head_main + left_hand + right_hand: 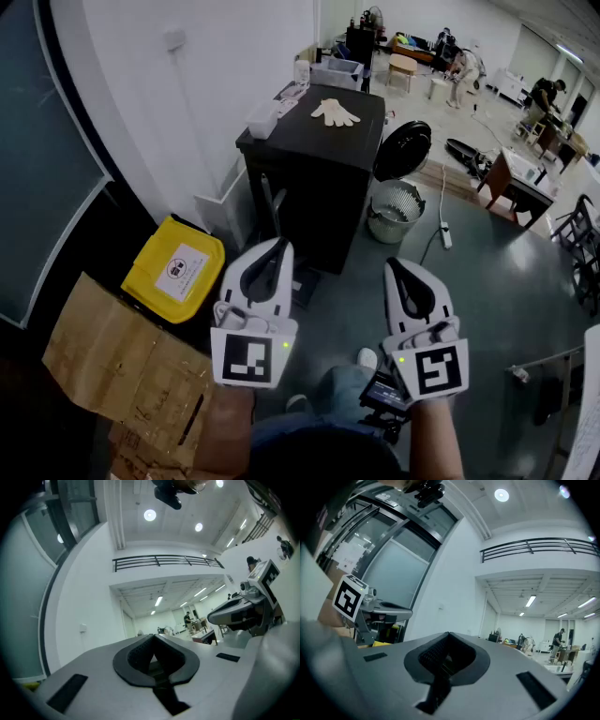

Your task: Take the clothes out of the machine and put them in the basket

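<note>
My left gripper [279,246] and right gripper [394,265] are held side by side over the grey floor, both shut with nothing between the jaws. They point level toward a black cabinet-like machine [319,178], which has a round black door [403,150] swung open at its right side. A grey mesh basket [394,211] stands on the floor just below that door. The inside of the machine is hidden, and I see no clothes. In the left gripper view the closed tips [152,637] meet, as they do in the right gripper view [449,634].
A pale glove [335,112] and white boxes [265,117] lie on the machine's top. A yellow bin [173,267] and flattened cardboard [122,366] sit by the wall at left. A power strip with cable [445,234] lies right of the basket. Desks and people are far back.
</note>
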Demonstrator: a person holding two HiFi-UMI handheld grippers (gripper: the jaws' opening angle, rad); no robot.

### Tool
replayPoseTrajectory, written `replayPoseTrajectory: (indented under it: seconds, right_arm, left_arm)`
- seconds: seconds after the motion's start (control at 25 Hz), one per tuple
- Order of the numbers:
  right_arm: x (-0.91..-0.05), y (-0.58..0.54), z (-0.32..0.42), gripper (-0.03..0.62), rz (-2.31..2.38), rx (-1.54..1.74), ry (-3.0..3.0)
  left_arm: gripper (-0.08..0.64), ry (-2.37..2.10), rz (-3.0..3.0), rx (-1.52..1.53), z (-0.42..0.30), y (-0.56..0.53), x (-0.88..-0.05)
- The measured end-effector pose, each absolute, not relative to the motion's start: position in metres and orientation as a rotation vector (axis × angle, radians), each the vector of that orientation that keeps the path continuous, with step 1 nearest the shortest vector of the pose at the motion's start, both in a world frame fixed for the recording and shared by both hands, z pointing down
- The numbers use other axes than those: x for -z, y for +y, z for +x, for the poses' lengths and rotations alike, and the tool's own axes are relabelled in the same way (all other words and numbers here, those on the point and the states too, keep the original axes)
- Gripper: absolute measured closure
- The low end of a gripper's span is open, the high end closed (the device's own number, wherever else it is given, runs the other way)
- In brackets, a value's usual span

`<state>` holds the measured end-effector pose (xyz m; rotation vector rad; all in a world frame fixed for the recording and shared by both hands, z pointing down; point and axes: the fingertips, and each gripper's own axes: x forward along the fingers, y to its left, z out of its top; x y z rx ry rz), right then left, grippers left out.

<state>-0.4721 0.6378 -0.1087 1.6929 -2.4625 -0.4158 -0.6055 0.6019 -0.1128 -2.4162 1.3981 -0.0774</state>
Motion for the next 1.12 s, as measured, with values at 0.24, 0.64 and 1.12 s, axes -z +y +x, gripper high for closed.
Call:
replayPoseTrajectory:
  seconds: [0.24,0.64,1.12]
  right_arm:
    - [0.101,0.64,-0.481,0.592,1.7,0.413,-2.436]
    - [0.092,0.638,-0.482,0.211,1.695,0.209,-2.526]
    - [0.076,0.612,-0.431,0.035,1.803,0.039,-2.443]
  left_arm:
    - [0.558,1.456,-2.401,0.057,-0.634,0.606,0.106]
    - [0.302,1.43,-2.48,0.04,-0.633,0.61,0.097]
    - [-0.005,1.442,-2.668,0.143,-0.581,0.573,0.073]
